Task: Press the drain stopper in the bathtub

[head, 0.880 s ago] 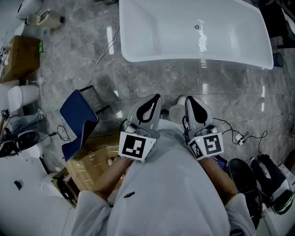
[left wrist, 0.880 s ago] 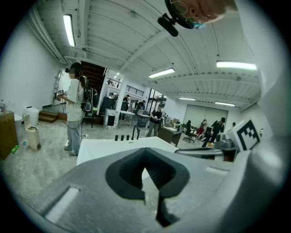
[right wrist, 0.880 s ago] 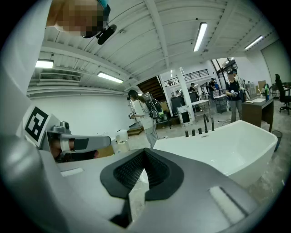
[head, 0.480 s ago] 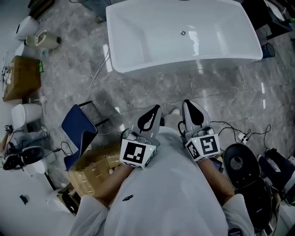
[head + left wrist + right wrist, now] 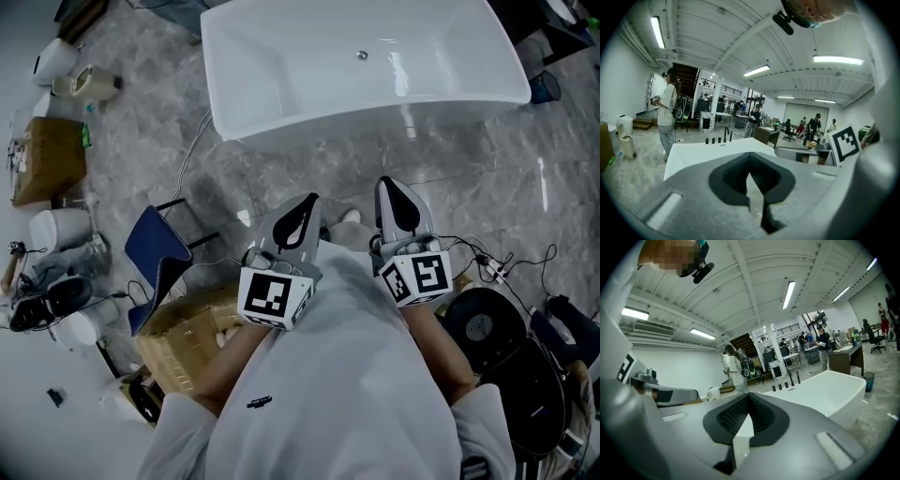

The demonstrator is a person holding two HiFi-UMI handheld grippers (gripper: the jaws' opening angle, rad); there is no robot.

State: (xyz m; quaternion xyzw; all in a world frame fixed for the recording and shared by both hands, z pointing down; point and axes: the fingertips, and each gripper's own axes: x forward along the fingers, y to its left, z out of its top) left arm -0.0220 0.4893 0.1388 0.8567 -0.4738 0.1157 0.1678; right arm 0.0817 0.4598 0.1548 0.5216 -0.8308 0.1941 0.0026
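Fingers of left gripper [image 5: 302,208] and right gripper [image 5: 394,195] closed together, empty, held mid-frame; drain stopper [image 5: 362,55] well apart at upper centre, shifted slightly up-left since earlier.

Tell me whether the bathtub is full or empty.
Empty: in the head view the bathtub shows a bare white floor with the drain stopper plainly visible.

Your left gripper [image 5: 307,202] and right gripper [image 5: 392,186] held level, side by side, close before your chest, both pointing forward, fingers [image 5: 286,230] of each pressed together on nothing, marker cubes [image 5: 274,296] facing you, bare forearms [image 5: 230,361] angled inward.
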